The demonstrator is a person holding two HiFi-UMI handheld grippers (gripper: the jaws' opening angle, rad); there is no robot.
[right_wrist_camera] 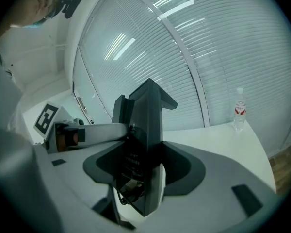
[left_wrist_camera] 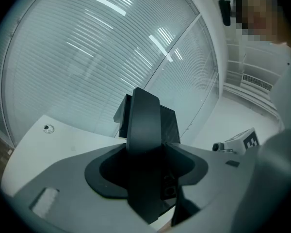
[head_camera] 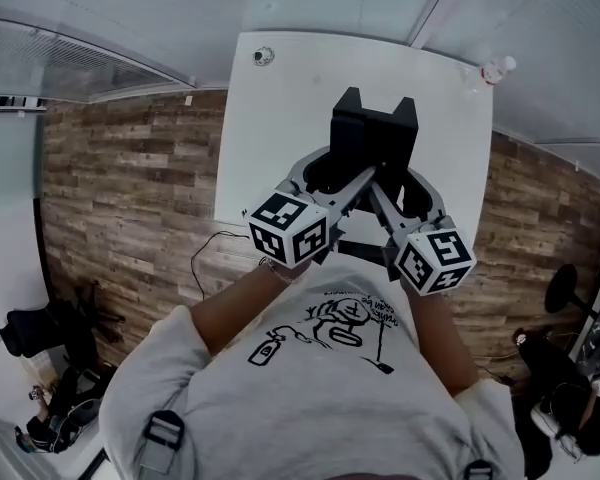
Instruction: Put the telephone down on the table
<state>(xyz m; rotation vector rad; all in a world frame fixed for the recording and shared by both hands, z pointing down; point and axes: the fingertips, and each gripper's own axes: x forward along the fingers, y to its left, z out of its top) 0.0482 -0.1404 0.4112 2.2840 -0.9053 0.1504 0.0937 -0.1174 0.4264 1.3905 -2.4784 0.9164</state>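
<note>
1. White table [head_camera: 280,118] stood on a wood-plank floor [head_camera: 130,188], with a water bottle [head_camera: 497,70] at its far right corner.
2. Left gripper [left_wrist_camera: 144,125] had its jaws closed on the black telephone [head_camera: 372,133].
3. Right gripper [right_wrist_camera: 146,130] was clamped on the same telephone from the other side.
4. The telephone was over the table's middle; whether it touched the tabletop could not be told.
</note>
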